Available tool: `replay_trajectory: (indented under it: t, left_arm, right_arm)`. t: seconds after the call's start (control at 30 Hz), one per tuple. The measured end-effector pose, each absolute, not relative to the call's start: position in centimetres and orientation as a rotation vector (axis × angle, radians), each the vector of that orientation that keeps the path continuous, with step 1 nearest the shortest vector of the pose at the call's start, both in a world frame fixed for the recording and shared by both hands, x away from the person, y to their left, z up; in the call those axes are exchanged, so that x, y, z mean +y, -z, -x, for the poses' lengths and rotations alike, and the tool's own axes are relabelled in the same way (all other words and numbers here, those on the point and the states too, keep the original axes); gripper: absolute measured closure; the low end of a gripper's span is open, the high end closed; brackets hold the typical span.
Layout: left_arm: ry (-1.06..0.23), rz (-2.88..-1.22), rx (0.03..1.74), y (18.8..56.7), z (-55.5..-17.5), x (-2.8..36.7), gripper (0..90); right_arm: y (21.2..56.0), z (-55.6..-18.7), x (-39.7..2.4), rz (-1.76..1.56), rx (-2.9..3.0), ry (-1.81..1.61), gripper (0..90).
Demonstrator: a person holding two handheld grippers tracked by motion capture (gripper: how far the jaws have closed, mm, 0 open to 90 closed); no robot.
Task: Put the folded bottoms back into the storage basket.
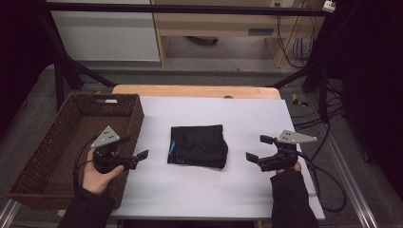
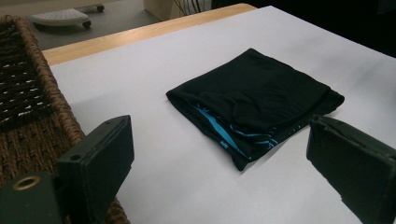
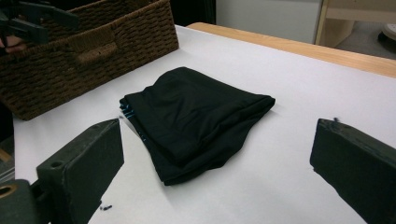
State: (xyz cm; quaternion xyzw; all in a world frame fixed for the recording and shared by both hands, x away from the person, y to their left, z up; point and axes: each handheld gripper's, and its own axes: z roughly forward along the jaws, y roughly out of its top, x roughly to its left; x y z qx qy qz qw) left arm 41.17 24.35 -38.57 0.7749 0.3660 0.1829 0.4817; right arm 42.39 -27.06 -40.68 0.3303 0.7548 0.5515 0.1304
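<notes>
While nothing's been grabbed yet, the white table [image 1: 209,190] has a wicker basket [image 1: 52,142] on its left edge and a folded black garment [image 1: 198,146] lying flat mid-table, well apart from both tools. The left gripper [image 1: 135,147] and right gripper [image 1: 256,148] hover either side with jaws spread wide, holding nothing. Looks like the approach step to me; next probably means closing in on the cloth's edges, maybe heading for the basket.
</notes>
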Motion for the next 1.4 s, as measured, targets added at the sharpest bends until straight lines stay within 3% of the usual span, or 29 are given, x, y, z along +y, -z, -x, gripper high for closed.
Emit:
replay_trajectory:
  t: [1.4]
  left_arm:
    - [-0.464, -1.885, 0.896, 36.2, -41.0, 23.5, 4.7]
  right_arm:
    - [40.6, -42.4, -27.1, -0.961, 2.198, -1.607, 3.0]
